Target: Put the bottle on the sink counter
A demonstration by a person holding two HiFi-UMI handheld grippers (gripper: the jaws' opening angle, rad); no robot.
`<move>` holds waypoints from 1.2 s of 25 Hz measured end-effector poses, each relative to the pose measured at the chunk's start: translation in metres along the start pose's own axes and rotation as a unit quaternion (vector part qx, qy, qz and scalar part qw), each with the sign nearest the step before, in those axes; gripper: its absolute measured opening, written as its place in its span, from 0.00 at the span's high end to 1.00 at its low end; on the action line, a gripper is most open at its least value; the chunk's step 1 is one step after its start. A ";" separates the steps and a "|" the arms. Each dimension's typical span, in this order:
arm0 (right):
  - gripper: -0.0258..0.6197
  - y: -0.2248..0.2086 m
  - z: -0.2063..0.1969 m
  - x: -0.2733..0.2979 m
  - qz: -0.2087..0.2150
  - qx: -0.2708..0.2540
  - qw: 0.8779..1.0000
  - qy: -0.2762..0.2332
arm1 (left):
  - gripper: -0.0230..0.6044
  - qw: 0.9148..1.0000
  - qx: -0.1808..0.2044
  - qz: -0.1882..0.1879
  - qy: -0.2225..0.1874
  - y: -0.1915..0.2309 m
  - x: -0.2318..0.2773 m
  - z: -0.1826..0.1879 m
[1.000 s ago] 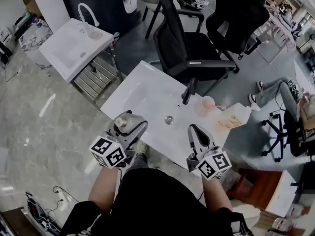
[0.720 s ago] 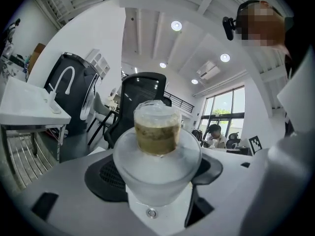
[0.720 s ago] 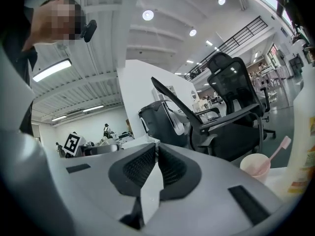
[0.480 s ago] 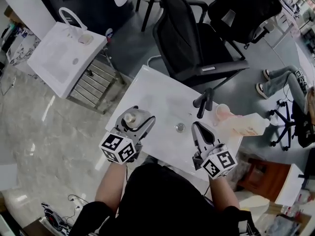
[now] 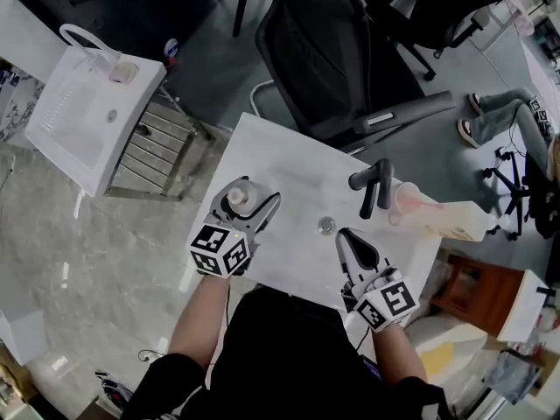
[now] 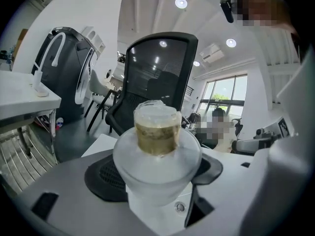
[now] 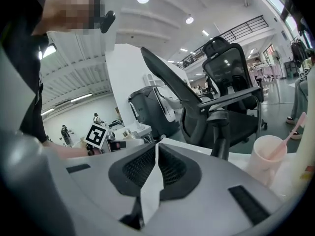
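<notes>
A frosted bottle [image 5: 236, 198] with a pale cap stands upright between the jaws of my left gripper [image 5: 248, 206], which is shut on its wide body. In the left gripper view the bottle [image 6: 157, 132] fills the middle and its pads [image 6: 106, 178] press its sides. It hangs over the near left part of the white sink counter [image 5: 280, 160]; whether its base touches is hidden. My right gripper [image 5: 347, 237] is over the counter's near edge by the drain [image 5: 326, 226], shut and empty; its jaws meet [image 7: 156, 168].
A black faucet [image 5: 372, 186] stands at the counter's far right with a pink cup [image 5: 411, 199] and a pale container [image 5: 455, 221] beside it. Black office chairs [image 5: 332, 51] stand behind the counter. A second white sink [image 5: 79, 112] sits at the far left.
Both grippers have moved forward and lower over the counter. The left one carried the bottle with it over the counter's left part. Neither gripper's jaws have changed.
</notes>
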State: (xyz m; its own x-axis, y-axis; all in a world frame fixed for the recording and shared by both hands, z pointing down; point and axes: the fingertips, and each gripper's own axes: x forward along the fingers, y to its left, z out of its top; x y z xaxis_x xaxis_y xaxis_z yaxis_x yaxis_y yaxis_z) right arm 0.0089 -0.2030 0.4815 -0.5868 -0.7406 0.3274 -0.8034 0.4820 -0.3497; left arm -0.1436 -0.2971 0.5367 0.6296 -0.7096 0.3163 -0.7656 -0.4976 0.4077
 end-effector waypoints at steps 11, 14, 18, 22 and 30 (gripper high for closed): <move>0.91 -0.038 -0.039 -0.024 -0.049 0.056 0.997 0.027 | 0.40 0.999 0.024 0.012 0.042 0.012 0.059 -0.020; 0.91 -0.045 -0.046 -0.028 -0.050 0.072 0.995 0.036 | 0.40 0.999 0.026 0.020 0.044 0.012 0.069 -0.021; 0.91 -0.048 -0.052 -0.027 -0.044 0.072 0.995 0.050 | 0.40 0.998 0.033 0.029 0.046 0.018 0.084 -0.021; 0.91 -0.056 -0.057 -0.028 -0.044 0.075 0.994 0.060 | 0.40 0.997 0.040 0.037 0.049 0.023 0.098 -0.020; 0.91 -0.070 -0.058 -0.028 -0.046 0.081 0.993 0.067 | 0.40 0.995 0.070 0.047 0.061 0.031 0.126 -0.019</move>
State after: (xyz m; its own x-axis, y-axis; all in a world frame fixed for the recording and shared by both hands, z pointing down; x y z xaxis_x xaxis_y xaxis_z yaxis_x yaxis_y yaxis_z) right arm 0.0758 -0.1895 0.5478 -0.5281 -0.7043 0.4745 -0.8340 0.3251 -0.4458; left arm -0.0850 -0.3927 0.6055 0.5595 -0.6943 0.4527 -0.8271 -0.5032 0.2504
